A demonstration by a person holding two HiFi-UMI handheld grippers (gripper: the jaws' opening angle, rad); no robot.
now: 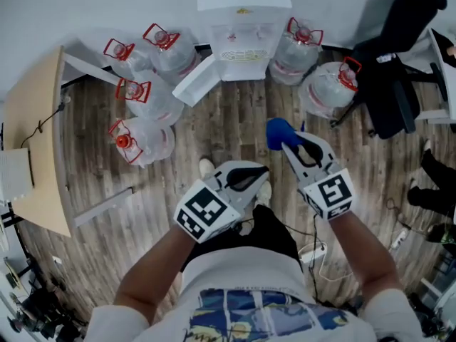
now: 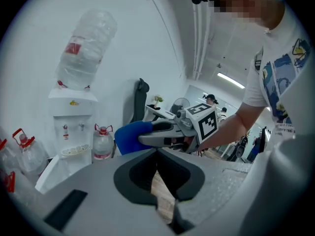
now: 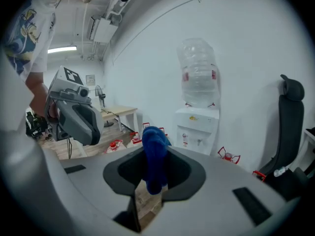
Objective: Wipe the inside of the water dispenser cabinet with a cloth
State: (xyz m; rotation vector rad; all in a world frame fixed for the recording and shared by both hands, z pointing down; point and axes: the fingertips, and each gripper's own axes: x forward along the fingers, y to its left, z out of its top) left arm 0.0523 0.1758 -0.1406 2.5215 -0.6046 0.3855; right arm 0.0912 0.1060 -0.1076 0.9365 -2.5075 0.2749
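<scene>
The white water dispenser point(image 1: 242, 27) stands against the far wall, its lower cabinet door point(image 1: 196, 80) swung open to the left. My right gripper point(image 1: 293, 147) is shut on a blue cloth point(image 1: 278, 132), held over the wooden floor well short of the dispenser. In the right gripper view the cloth point(image 3: 155, 156) hangs between the jaws of that gripper point(image 3: 147, 191), with the dispenser point(image 3: 197, 129) beyond. My left gripper point(image 1: 258, 173) is shut and holds nothing, beside and a little behind the right one. The left gripper view shows its jaws point(image 2: 165, 208) closed and the cloth point(image 2: 130, 136) ahead.
Several large water bottles point(image 1: 142, 98) with red caps crowd the floor left of the dispenser, and more bottles point(image 1: 328, 84) stand to its right. A wooden desk point(image 1: 32, 141) lines the left side. A black office chair point(image 1: 395, 70) stands at the right. A person's shoes point(image 1: 206, 168) are below the grippers.
</scene>
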